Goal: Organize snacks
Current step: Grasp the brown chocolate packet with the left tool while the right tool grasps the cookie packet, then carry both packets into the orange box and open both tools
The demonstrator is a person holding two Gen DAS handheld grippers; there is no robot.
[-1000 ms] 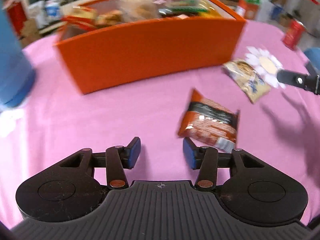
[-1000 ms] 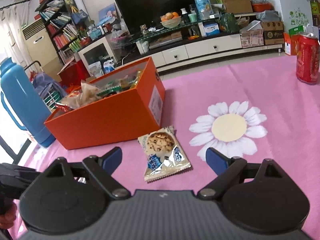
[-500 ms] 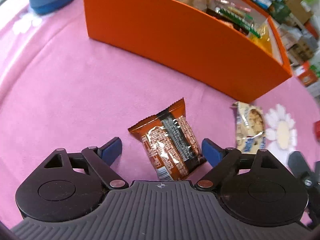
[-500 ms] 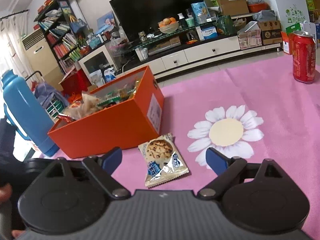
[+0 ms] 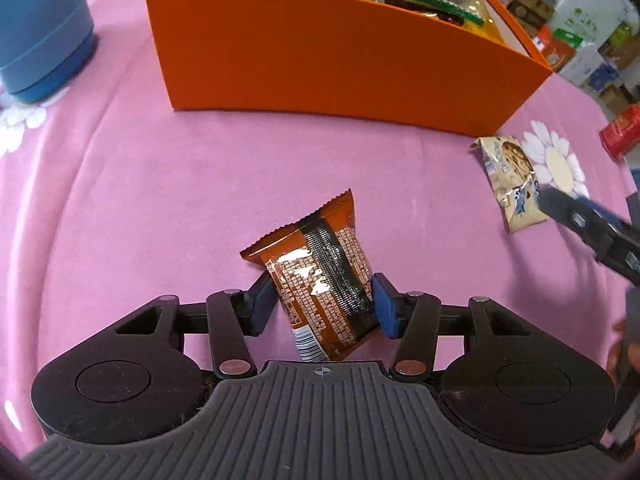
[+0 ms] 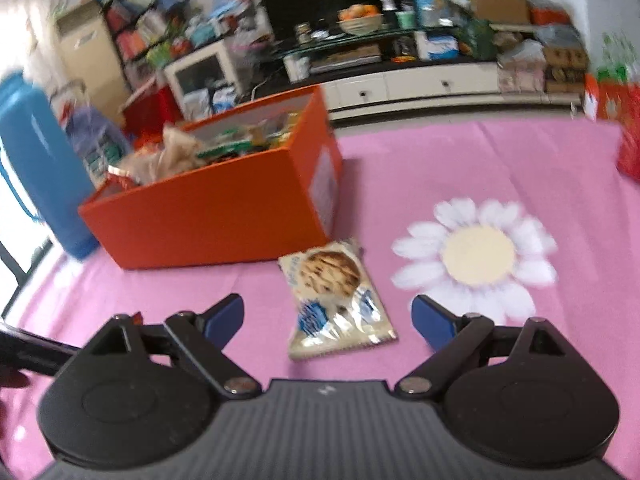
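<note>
Pink tablecloth (image 5: pixel 160 184), left tool (image 5: pixel 324 304) gripping brown snack packet (image 5: pixel 320 276)

No legible text; brown snack packet (image 5: pixel 320 280) print and barcode too small to read.

My left wrist view is sharp and evenly lit, with glare only on the foil of the brown snack packet (image 5: pixel 320 280) and a soft shadow on the pink tabletop (image 5: pixel 160 184) at right. My right wrist view is smeared by motion blur, worst across the far shelves, with bright daylight blowing out the left edge. Both fisheyes bow the orange box (image 5: pixel 340 56) and darken the corners.
</note>
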